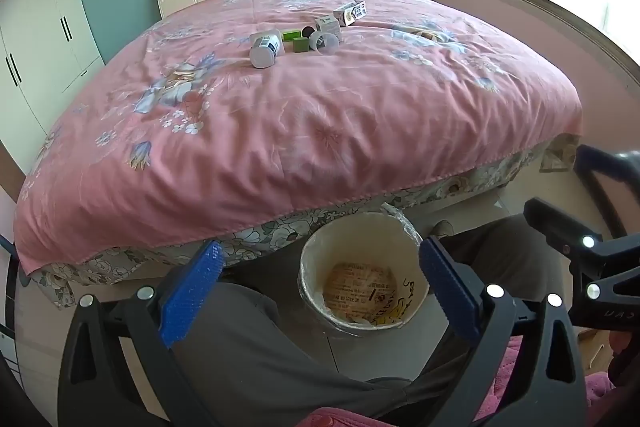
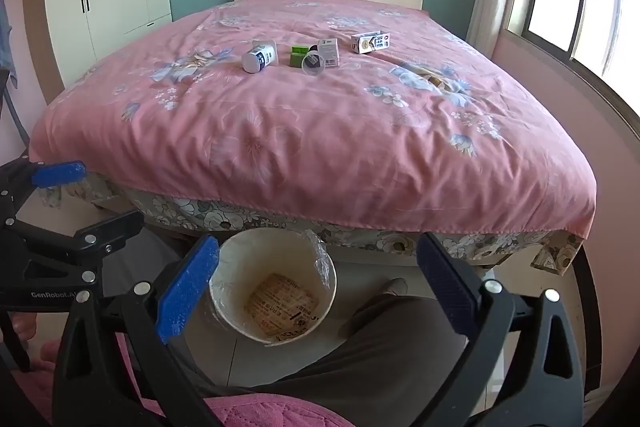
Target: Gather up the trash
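While both tools hung low over the floor, the left gripper (image 1: 320,291) and right gripper (image 2: 316,287) each stood spread wide with nothing between their blue pads. A lined waste bin (image 2: 276,247) sat on the floor at the bed's foot. Well apart from it, on the pink floral quilt (image 2: 320,147), lay the trash: a white bottle (image 2: 258,57), green box (image 2: 298,55), clear cup (image 2: 314,64) and carton (image 2: 370,42).

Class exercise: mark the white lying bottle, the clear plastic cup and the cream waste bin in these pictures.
White lying bottle with dark label (image 2: 259,57), right wrist view, on its labelled side.
Clear plastic cup (image 2: 313,63), right wrist view, on its open mouth.
Cream round waste bin (image 1: 320,247), left wrist view, on its inner wall.
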A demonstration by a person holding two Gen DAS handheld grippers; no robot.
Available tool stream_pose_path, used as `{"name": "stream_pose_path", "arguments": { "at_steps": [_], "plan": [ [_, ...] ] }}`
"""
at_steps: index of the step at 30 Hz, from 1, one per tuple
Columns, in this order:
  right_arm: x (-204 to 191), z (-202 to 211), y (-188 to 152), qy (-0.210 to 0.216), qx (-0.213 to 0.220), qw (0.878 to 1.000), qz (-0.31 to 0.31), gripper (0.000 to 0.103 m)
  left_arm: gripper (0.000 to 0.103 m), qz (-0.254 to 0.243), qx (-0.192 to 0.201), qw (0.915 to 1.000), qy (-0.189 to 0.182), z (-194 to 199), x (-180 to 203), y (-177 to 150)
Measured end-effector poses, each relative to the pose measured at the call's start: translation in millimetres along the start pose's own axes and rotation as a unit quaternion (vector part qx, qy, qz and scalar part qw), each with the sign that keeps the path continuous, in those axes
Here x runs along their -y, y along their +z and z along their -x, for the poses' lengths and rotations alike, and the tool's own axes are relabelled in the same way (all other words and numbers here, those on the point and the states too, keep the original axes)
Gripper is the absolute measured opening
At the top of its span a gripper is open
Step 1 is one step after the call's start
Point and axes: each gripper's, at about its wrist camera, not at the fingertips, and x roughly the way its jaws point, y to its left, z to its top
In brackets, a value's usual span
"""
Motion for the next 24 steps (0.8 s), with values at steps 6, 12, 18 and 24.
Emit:
{"name": "stream_pose_path", "arguments": {
  "at_steps": [6, 12, 18, 24],
  "plan": [
    [0, 2, 1, 0.002, 0.001, 1.0, -0.001, 0.097, 0.1, -0.003, 0.002, 1.0, 0.002, 6, -1, 7],
    [6, 7, 9, 0.001, 0.003, 1.0, 0.0, 0.097, 0.1, -0.005, 0.009, 0.9999, 0.004, 8, 0, 12],
    [6, 8, 10, -0.001, 0.005, 1.0, 0.0, 0.097, 0.1, -0.005, 0.013, 0.9999, 0.005, 10, 1, 8],
    [3, 10, 8, -0.003, 0.011, 1.0, 0.0, 0.097, 0.1, -0.002, 0.015, 0.9999, 0.005, 12, 0, 10]
  ]
}}
